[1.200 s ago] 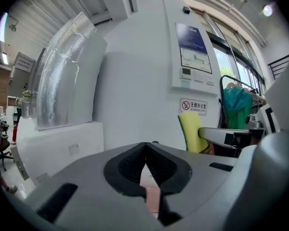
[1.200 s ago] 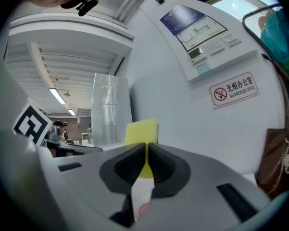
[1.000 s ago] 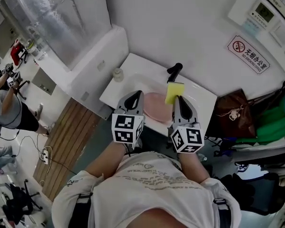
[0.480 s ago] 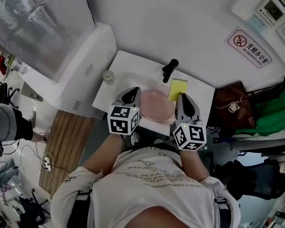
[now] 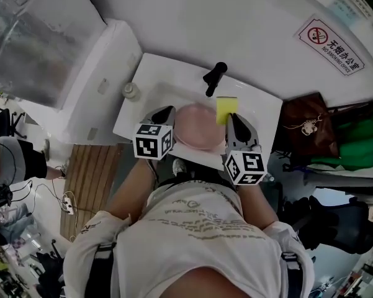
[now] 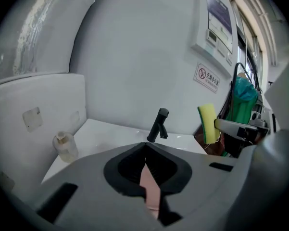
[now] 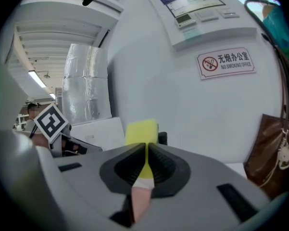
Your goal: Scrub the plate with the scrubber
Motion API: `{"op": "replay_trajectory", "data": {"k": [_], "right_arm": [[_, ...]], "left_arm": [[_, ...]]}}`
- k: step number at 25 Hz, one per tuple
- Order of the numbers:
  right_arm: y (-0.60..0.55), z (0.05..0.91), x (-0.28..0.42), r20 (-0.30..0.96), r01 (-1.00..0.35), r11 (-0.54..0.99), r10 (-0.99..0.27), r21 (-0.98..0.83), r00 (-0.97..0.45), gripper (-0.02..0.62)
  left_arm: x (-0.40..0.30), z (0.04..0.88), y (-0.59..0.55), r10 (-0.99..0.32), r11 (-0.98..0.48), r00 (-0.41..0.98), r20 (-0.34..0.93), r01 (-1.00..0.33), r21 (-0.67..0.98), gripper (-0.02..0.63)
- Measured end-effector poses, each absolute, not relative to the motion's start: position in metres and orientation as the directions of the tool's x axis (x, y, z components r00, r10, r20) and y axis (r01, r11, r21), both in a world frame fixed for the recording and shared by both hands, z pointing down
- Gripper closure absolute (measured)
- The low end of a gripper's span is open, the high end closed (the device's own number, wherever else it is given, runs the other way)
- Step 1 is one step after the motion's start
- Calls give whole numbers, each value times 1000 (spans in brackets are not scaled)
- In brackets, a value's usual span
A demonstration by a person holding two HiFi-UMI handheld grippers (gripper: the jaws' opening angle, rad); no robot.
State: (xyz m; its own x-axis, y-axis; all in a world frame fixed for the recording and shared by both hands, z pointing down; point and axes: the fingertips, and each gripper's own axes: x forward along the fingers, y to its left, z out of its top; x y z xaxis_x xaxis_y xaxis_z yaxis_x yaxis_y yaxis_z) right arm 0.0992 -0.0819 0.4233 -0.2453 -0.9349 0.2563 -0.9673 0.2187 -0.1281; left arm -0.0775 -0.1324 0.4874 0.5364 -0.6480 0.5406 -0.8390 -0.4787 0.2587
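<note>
A pink plate is held over the white sink, below the black faucet. My left gripper is shut on the plate's left rim; in the left gripper view the pink edge shows between the closed jaws of the left gripper. My right gripper is shut on a yellow scrubber at the plate's far right rim; I cannot tell if they touch. In the right gripper view the scrubber sticks up from the right gripper.
A small clear bottle stands on the sink's left corner. A no-smoking sign hangs on the wall behind. A brown bag and green cloth hang at the right. Wooden flooring lies to the left.
Both grippers have moved forward and closer together over the sink. The plate sits more fully between them, and the scrubber has come down to the plate's far right rim.
</note>
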Motion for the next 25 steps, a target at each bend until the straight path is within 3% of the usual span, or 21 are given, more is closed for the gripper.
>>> {"op": "replay_trajectory", "data": {"k": [6,13,21,22,24,25], "right_arm": [[-95,448,112,305,-963,215,-917,-161,-255,557],[-106,467,119,350,-954,223,-893,-202,-283,557],[-114,490,134,415,-949,207,-862,-238,-292,557],[-114,492,136,421,-950,202,-860,-239,-289,557],[-114,495,139,432,-951,193,-856,-242,-284,557],[-114,497,140,437,-951,190,-854,-243,-282,557]], "left_arm": [[-74,529,-143,-544,-445,541,641,-834,326,584],[-72,580,-157,-318,-431,588,743,-788,439,583],[-86,637,-177,-147,-370,578,803,-784,497,580],[-85,644,-177,-120,-360,581,805,-781,510,572],[-81,657,-177,-73,-337,592,803,-772,538,491],[-79,663,-176,-51,-326,596,801,-768,551,491]]}}
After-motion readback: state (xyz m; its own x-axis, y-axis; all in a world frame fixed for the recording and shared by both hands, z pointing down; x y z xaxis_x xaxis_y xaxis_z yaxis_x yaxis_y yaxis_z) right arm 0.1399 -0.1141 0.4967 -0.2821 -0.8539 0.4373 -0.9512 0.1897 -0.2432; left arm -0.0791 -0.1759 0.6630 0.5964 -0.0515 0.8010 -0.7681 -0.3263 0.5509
